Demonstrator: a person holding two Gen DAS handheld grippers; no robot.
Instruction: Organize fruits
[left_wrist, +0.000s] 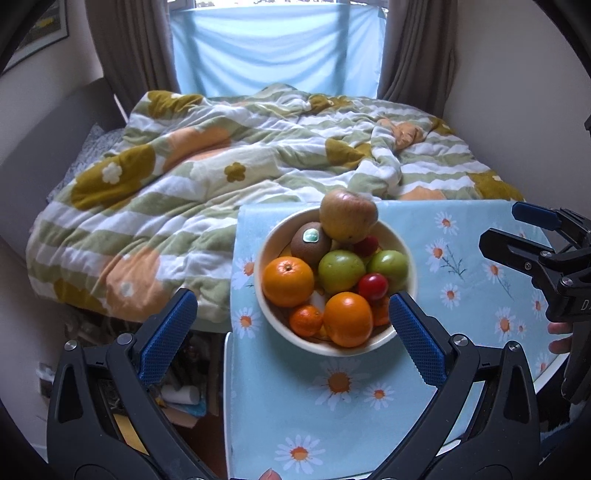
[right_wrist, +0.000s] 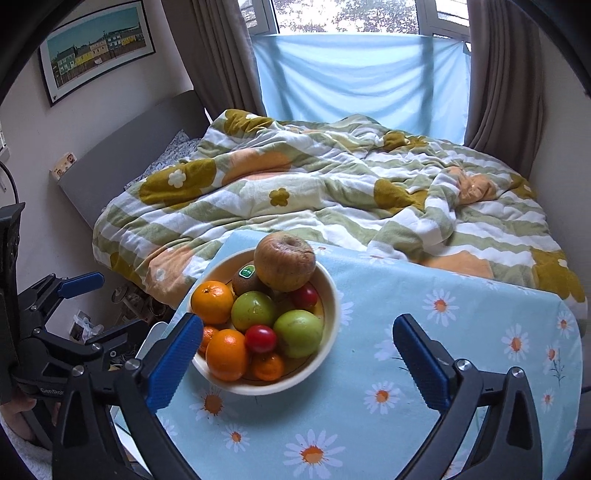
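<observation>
Left gripper (left_wrist: 291, 332): black plastic arms, blue cross-hatched pads (left_wrist: 168, 338), silver screws at the pivots.
Right gripper (right_wrist: 295, 354): same black frame, blue textured pads (right_wrist: 421, 363), silver screws.
Markings: pale lettering on the black body.

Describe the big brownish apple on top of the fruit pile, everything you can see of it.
The brownish apple is the largest fruit in the cream bowl, sitting highest at the bowl's far side. Its skin is dull yellow-brown with a reddish flush and looks wrinkled, as if old. The dimple faces upward, slightly tilted, with no stem that I can make out. It rests against the kiwi with the green sticker and above a small red fruit. Neither gripper touches it.
</observation>
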